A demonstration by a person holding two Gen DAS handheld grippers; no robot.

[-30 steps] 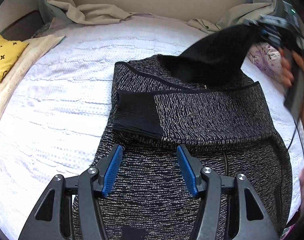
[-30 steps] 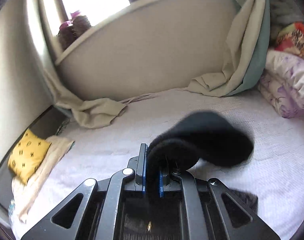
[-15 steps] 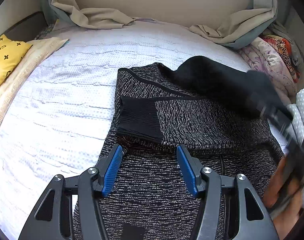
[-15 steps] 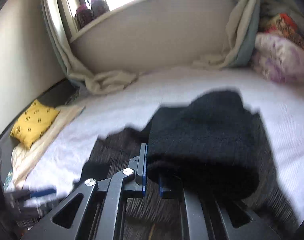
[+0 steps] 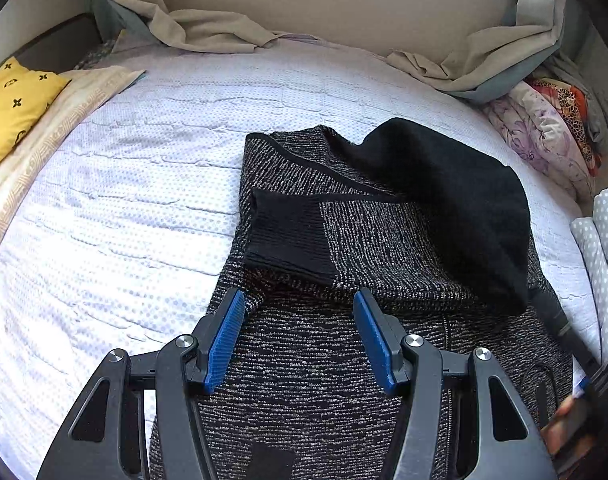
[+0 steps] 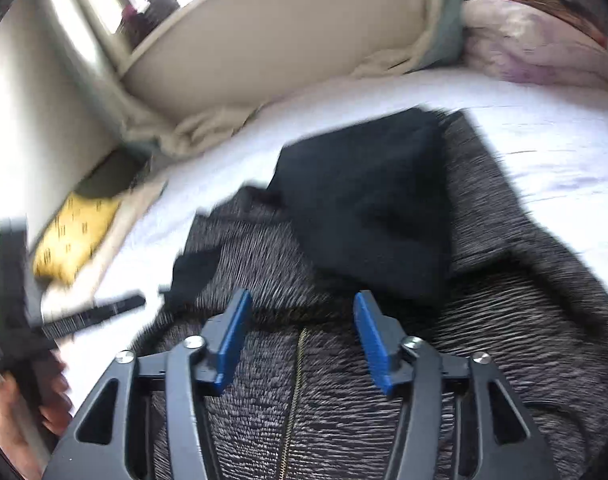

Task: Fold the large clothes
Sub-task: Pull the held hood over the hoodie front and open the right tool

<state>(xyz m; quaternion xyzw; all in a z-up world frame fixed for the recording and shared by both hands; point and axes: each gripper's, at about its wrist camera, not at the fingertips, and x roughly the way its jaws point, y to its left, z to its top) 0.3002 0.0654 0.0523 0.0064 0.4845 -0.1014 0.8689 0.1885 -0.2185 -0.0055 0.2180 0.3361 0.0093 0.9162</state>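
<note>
Jacket [image 5: 383, 280], dark speckled knit, lies flat on bed [image 5: 124, 200], filling centre and lower part of both views. In left wrist view the left gripper [image 5: 300, 340] sits at bottom centre, jaws apart, nothing between the pads, just speckled knit showing under the gap. A sleeve is folded across the chest, its black cuff [image 5: 288, 236] just above the left fingertip. Black hood [image 5: 455, 208] flopped over the upper right of jacket, above and right of the tongs.

Right wrist view is blurred. Right gripper [image 6: 300, 340] at bottom centre, jaws have just been opening, now released, empty gap; hood [image 6: 375, 208] lies free just above the fingertips, not touched. Zip [image 6: 294, 400] runs down under the gap between the fingers. Other gripper and a hand [image 6: 20, 408] at lower left edge.

Around: yellow pillow [image 5: 12, 112] far left, beige curtain [image 5: 208, 32] bunched along the top, floral bedding [image 5: 543, 136] at right edge, dotted cloth [image 5: 603, 260] lower right. Part of a hand [image 5: 571, 428] at bottom right corner. Nothing lies between tongs and jacket
</note>
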